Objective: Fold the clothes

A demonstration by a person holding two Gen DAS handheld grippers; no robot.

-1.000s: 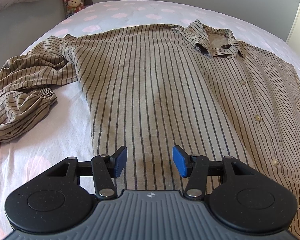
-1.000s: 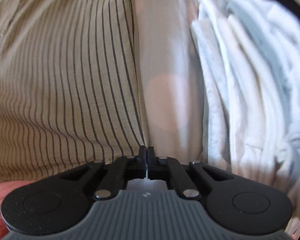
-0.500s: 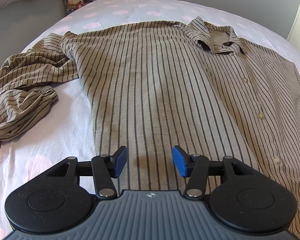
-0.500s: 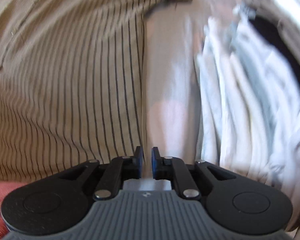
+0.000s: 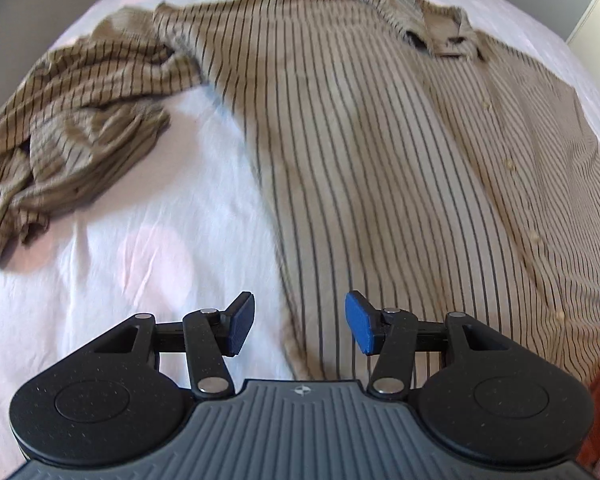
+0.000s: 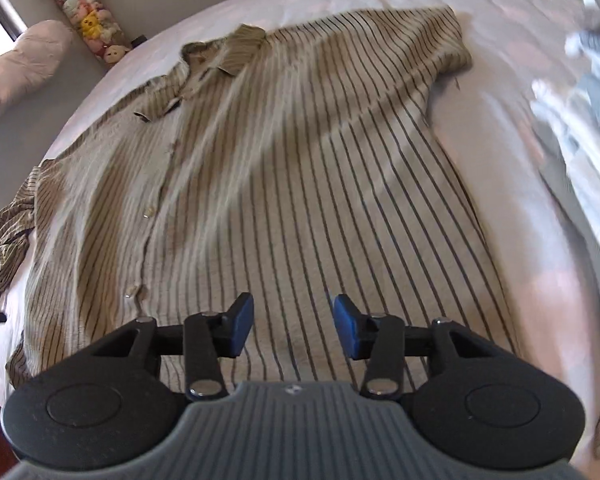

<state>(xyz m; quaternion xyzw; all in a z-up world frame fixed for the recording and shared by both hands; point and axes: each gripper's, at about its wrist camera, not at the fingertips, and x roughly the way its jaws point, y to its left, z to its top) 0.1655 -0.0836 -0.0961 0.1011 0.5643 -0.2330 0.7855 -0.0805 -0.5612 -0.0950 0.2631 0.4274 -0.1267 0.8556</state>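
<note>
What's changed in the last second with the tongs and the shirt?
The right tongs, shut a second ago, are opening with nothing between them, and their view has swung up from the shirt's edge to the whole shirt. The left tongs slid toward its side edge. They stayed open and empty; the shirt stayed flat.

The shirt (image 5: 380, 152) lies flat on the bed (image 5: 140, 248), sleeve (image 5: 80, 112) bunched left.

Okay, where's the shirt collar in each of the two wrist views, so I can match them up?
Left wrist: the collar sits at upper right, past the open left gripper.
Right wrist: the collar sits upper left of centre, beyond the right gripper, whose jaws are opening with nothing between them.
Shared landmark: the button placket running down from the collar.
</note>
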